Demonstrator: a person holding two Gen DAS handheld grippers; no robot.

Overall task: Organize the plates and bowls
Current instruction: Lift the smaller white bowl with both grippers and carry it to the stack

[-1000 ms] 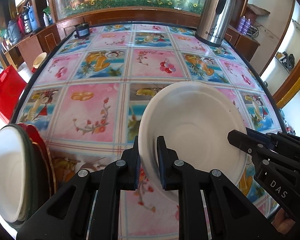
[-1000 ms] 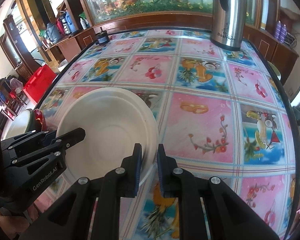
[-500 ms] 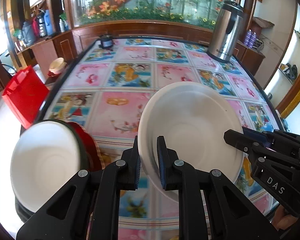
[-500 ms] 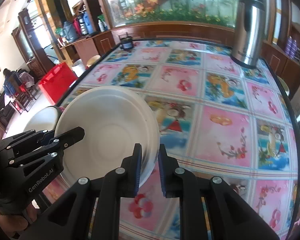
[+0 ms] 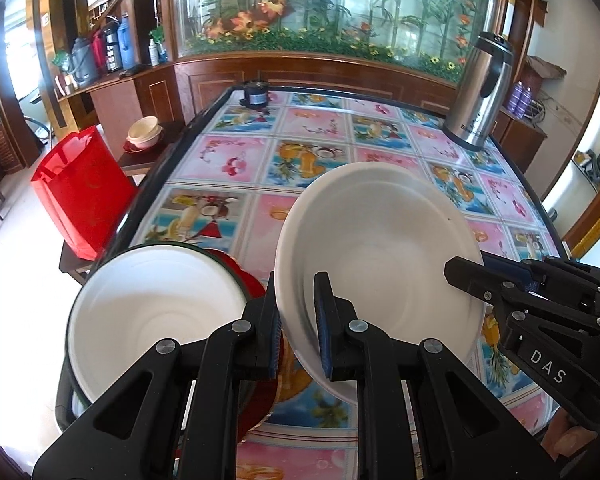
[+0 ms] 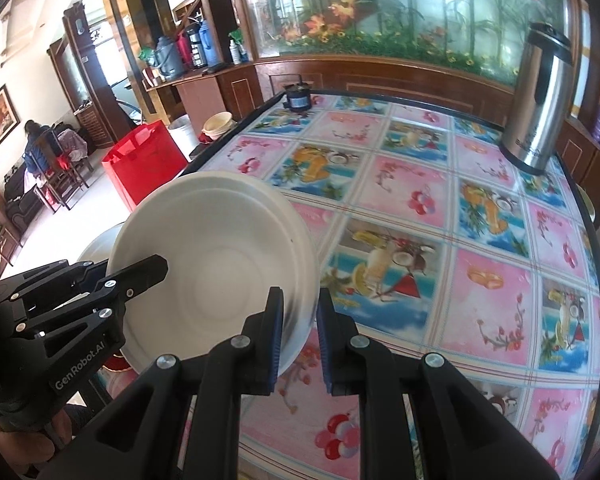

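Observation:
A white bowl hangs tilted above the patterned table, gripped at two opposite rims. My left gripper is shut on its near left rim. My right gripper is shut on the opposite rim; its fingers show at the right of the left wrist view. To the left, at the table's corner, a stack stands with a white bowl on top of dark-rimmed and red dishes. The held bowl hides most of that stack in the right wrist view.
A steel thermos stands at the far right of the table and a small dark jar at the far edge. Beside the table's left edge are a red bag and a stool with bowls. A person sits far off.
Both grippers have carried the white bowl up and leftward along the table. The stack at the left corner has come fully into the left wrist view, close beside the held bowl.

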